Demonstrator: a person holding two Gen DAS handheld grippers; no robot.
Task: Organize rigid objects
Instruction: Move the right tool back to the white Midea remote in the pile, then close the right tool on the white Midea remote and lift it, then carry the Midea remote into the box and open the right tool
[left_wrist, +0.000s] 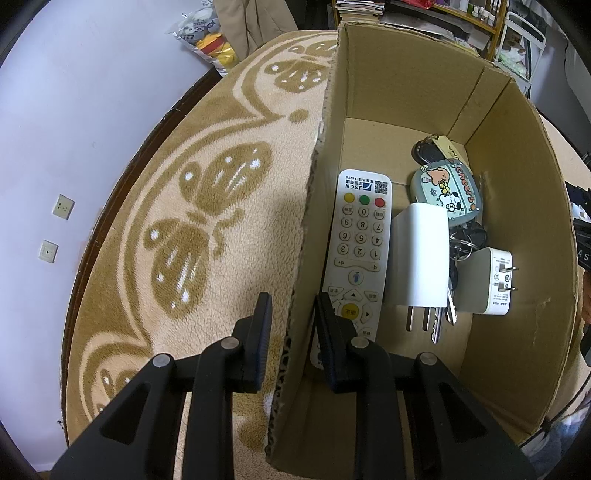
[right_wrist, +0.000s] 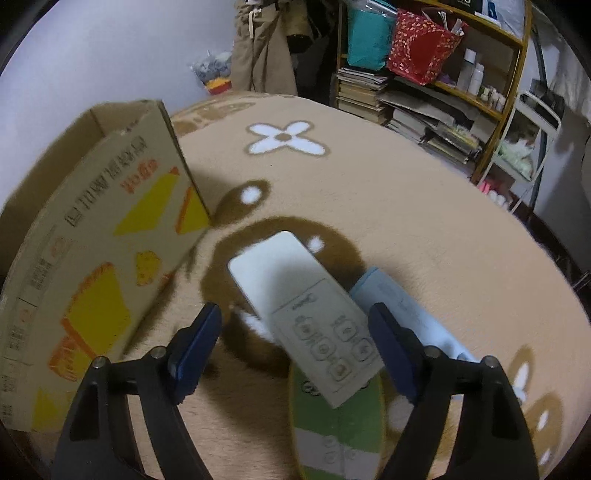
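Straddling the near side wall of an open cardboard box (left_wrist: 517, 206), the left gripper (left_wrist: 293, 325) has one finger outside over the blanket and one inside; its jaws stand close on either side of the wall, though whether they pinch it cannot be told. Inside the box, a white numbered remote (left_wrist: 356, 251) lies flat along that same wall, its far end pointing toward the box's back wall. Beside it rests a white plug adapter (left_wrist: 419, 254) with its prongs toward the camera, then a bunch of keys (left_wrist: 448, 306), a smaller white charger (left_wrist: 489, 282) near the opposite wall, and a cartoon-printed "Cheers" key case (left_wrist: 445, 190) toward the back corner.

Outside the box, the right gripper (right_wrist: 295, 328) hovers with jaws spread wide over a pale air-conditioner remote (right_wrist: 295, 295), which lies tilted on the blanket, its near end resting on a green-and-white striped object (right_wrist: 338, 435) and its side against a light blue one (right_wrist: 402, 306). The box's printed outer wall (right_wrist: 92, 266) stands just left of them.

A beige fleece blanket (right_wrist: 406, 206) with brown butterflies and white flowers covers the surface. Behind it stand a wooden shelf (right_wrist: 491, 92) stacked with books, bags and bottles, hanging clothing (right_wrist: 264, 44) and a pale wall (left_wrist: 74, 110).
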